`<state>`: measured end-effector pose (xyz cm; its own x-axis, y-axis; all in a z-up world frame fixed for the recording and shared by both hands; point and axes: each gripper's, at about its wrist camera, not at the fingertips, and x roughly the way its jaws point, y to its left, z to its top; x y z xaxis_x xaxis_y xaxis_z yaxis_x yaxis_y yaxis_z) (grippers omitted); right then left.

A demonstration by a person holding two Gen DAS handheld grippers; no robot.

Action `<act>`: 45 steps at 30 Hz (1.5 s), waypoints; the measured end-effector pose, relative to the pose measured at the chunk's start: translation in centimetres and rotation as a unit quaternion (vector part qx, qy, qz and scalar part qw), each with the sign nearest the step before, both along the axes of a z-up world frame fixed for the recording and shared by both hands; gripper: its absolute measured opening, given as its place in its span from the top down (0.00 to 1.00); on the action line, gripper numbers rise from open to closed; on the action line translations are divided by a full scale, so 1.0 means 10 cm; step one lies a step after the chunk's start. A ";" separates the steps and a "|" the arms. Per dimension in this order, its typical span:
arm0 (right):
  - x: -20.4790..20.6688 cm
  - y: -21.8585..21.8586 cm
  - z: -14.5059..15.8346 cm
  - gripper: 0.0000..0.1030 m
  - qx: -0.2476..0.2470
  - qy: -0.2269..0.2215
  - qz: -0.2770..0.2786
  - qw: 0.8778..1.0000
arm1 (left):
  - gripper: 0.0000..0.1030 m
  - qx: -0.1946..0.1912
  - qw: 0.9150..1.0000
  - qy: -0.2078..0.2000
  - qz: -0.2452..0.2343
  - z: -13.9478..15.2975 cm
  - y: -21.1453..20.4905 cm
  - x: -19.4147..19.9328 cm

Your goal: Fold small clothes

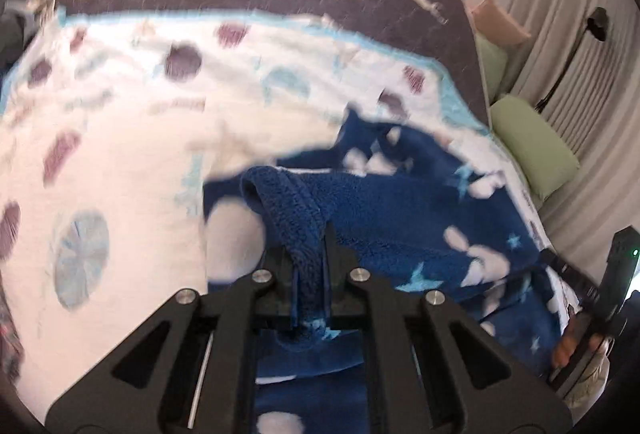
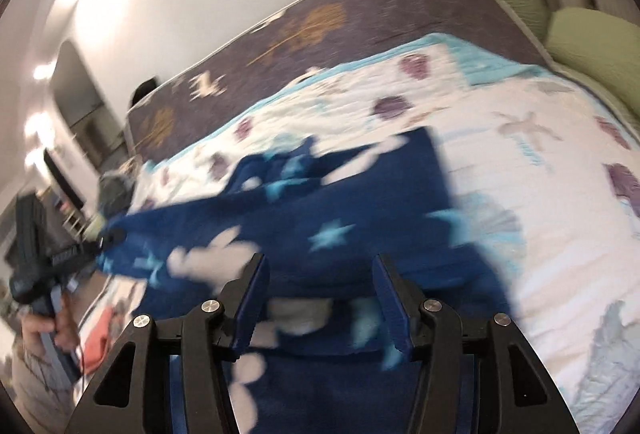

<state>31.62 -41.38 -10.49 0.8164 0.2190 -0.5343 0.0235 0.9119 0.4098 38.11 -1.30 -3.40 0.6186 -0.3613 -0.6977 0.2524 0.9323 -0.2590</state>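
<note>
A dark blue fleece garment (image 1: 400, 218) with white clouds and light blue stars lies on the white patterned quilt (image 1: 112, 154). My left gripper (image 1: 310, 246) is shut on a bunched blue edge of it, which rises between the fingers. In the right wrist view the left gripper (image 2: 105, 239) holds the garment's left end lifted. My right gripper (image 2: 320, 274) is open, jaws wide apart, just above the near part of the blue garment (image 2: 320, 202) and holding nothing. The right gripper also shows at the right edge of the left wrist view (image 1: 552, 256), touching the garment's right side. Both views are motion-blurred.
The quilt (image 2: 520, 170) lies over a dark purple bedspread (image 2: 360, 18) with deer and tree prints. Green pillows (image 1: 532, 142) and a peach one (image 1: 500, 18) sit at the bed's head. A curtain and floor lamp (image 1: 576, 50) stand beyond. An orange cloth (image 2: 100, 334) lies near the left hand.
</note>
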 end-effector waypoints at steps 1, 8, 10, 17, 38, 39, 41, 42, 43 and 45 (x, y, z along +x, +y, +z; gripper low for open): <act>0.01 -0.05 -0.01 0.47 -0.003 0.004 -0.015 1.000 | 0.89 0.010 1.000 0.024 0.002 -0.20 0.00 0.04; 0.04 -0.47 -0.27 0.48 0.053 0.065 -0.080 0.993 | 0.86 0.027 0.999 0.024 0.014 -0.51 0.01 -0.09; -0.01 -0.49 -0.23 0.46 0.047 0.056 -0.079 0.994 | 0.86 0.035 0.999 0.013 0.019 -0.43 0.03 -0.14; -0.03 -0.05 -0.21 0.62 0.085 0.051 0.109 0.989 | 0.83 0.043 0.999 0.022 0.024 -0.54 0.03 -0.05; 0.56 -0.04 0.24 0.68 -0.037 0.068 0.031 0.997 | 0.54 0.044 0.998 -0.025 0.022 -0.11 -0.23 0.08; 0.71 0.02 0.19 0.64 -0.041 0.079 0.039 0.995 | 0.54 0.084 0.996 -0.004 0.038 -0.30 -0.29 0.18; 0.87 0.04 -0.01 0.60 -0.051 0.114 0.023 0.992 | 0.51 0.115 0.992 0.022 0.052 -0.58 -0.25 0.26; 0.94 -0.02 -0.19 0.60 -0.049 0.148 0.002 0.988 | 0.51 0.081 0.995 0.016 0.049 -0.65 -0.16 0.24; 0.92 -0.10 -0.32 0.60 -0.018 0.151 0.004 0.988 | 0.51 0.046 0.998 0.011 0.052 -0.62 -0.06 0.21; 0.82 -0.19 -0.34 0.61 0.005 0.121 0.008 0.993 | 0.52 0.021 0.998 0.014 0.056 -0.52 0.00 0.21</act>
